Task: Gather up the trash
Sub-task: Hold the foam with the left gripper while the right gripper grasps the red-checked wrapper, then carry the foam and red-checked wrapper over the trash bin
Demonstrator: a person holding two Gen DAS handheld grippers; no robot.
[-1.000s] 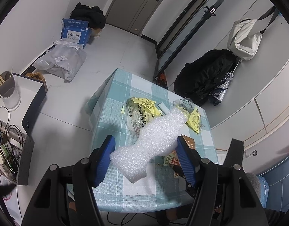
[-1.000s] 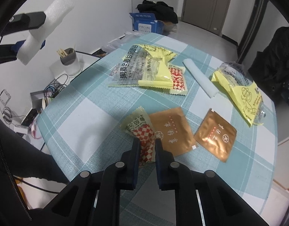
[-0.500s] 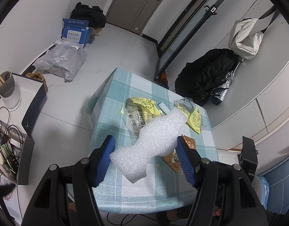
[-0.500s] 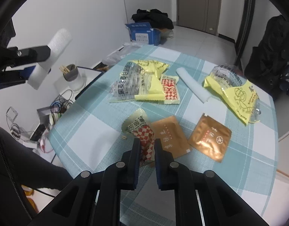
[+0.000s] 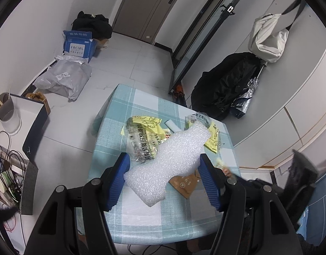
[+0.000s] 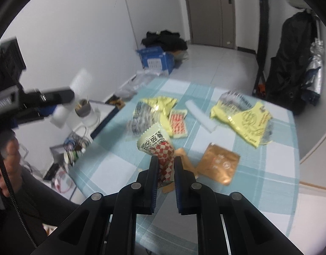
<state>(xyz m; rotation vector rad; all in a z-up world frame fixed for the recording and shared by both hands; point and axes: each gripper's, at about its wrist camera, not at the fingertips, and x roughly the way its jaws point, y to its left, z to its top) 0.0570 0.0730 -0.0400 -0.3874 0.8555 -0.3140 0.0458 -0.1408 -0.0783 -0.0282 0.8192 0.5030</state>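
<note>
My left gripper (image 5: 164, 170) is shut on a long piece of white foam wrap (image 5: 165, 163) and holds it high above the checked table (image 5: 141, 223). My right gripper (image 6: 164, 161) is shut on a red-and-white checked snack wrapper (image 6: 157, 146), lifted off the table. Still on the table lie yellow wrappers (image 6: 245, 123), a clear printed bag (image 6: 141, 114), a red-checked packet (image 6: 179, 123), a white foam roll (image 6: 201, 116) and brown sachets (image 6: 218, 163). The left gripper with its foam shows at the left of the right wrist view (image 6: 56, 108).
A blue cardboard box (image 5: 79, 45), a grey plastic bag (image 5: 63, 78) and dark clothes lie on the floor beyond the table. A side shelf with a cup of sticks (image 5: 6, 112) and cables stands at left. A black bag (image 5: 224, 87) leans on the right wall.
My right gripper has lifted the checked snack wrapper off the table and risen. My left gripper has risen higher with the foam.
</note>
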